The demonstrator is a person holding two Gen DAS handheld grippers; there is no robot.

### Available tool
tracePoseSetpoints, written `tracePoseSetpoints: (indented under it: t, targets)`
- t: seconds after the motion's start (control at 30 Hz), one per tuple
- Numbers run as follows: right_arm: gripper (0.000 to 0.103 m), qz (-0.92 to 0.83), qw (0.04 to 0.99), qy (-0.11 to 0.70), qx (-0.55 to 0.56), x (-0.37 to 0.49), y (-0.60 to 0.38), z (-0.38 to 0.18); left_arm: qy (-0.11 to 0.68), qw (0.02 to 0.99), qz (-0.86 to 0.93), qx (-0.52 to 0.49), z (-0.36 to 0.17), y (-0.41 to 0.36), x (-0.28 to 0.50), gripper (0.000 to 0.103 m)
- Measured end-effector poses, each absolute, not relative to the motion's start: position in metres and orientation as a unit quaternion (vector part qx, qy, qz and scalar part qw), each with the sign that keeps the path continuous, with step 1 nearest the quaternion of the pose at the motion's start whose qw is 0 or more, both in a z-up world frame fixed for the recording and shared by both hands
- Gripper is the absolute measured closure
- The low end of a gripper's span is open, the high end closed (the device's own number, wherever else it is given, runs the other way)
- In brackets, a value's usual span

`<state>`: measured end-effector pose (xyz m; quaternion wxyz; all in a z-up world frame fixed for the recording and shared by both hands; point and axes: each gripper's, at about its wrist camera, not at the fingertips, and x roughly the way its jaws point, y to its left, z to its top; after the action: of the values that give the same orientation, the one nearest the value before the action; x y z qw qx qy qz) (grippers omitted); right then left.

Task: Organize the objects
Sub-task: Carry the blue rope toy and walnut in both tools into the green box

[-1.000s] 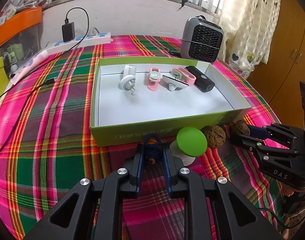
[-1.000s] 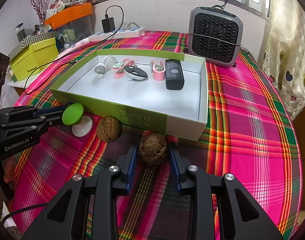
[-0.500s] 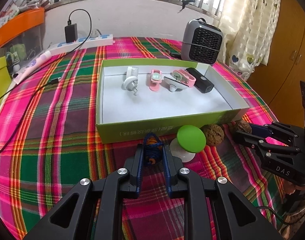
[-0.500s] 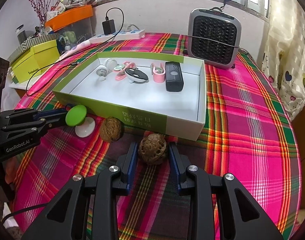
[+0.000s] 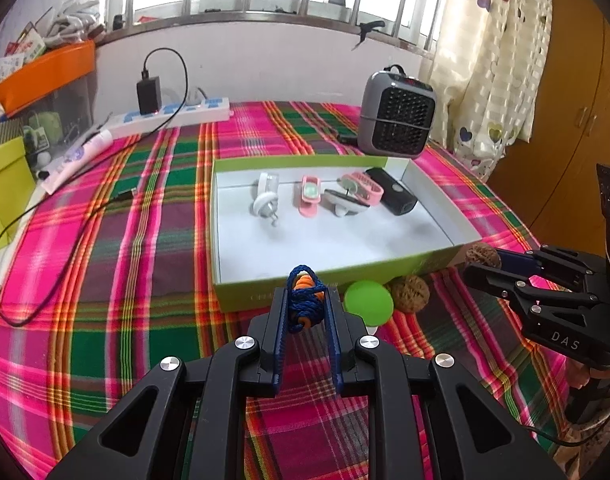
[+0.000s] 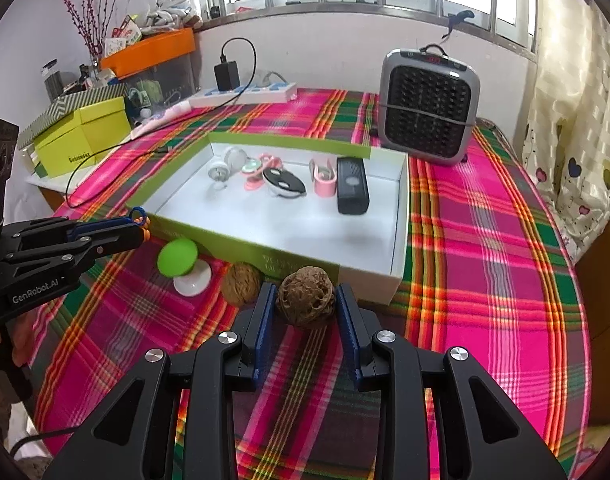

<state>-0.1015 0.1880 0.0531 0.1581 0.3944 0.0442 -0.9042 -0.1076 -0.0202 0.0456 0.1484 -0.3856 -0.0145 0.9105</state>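
Observation:
My left gripper (image 5: pixel 305 304) is shut on a blue cord bundle with orange beads (image 5: pixel 303 298) and holds it raised before the front wall of the green box (image 5: pixel 241 296). It also shows in the right wrist view (image 6: pixel 139 226). My right gripper (image 6: pixel 305 300) is shut on a carved walnut (image 6: pixel 306 295), lifted near the box's front right corner. A second walnut (image 6: pixel 241 283) and a green-topped white mushroom toy (image 6: pixel 179 258) lie on the cloth in front of the box. Inside the box lie several small gadgets, among them a black device (image 6: pixel 352 185).
A grey fan heater (image 6: pixel 427 106) stands behind the box. A white power strip (image 5: pixel 173 114) with a black charger and cable lies at the back left. A yellow-green box (image 6: pixel 81 132) sits at the left edge. The table has a plaid cloth (image 6: pixel 485 240).
Both grippers have risen with their loads. The left one lifted the cord bundle up to the box's front wall. The right one lifted the walnut off the cloth.

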Motion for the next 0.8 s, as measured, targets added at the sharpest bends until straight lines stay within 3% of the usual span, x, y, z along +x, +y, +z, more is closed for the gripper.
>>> tracePoseSetpoints:
  t: [0.8]
  targets:
    - [0.072,-0.890,0.203,0.049,0.406,-0.160,0.150,0.062,-0.020,0.140,0.910,-0.390,0.053,-0.028,-0.153,0.087]
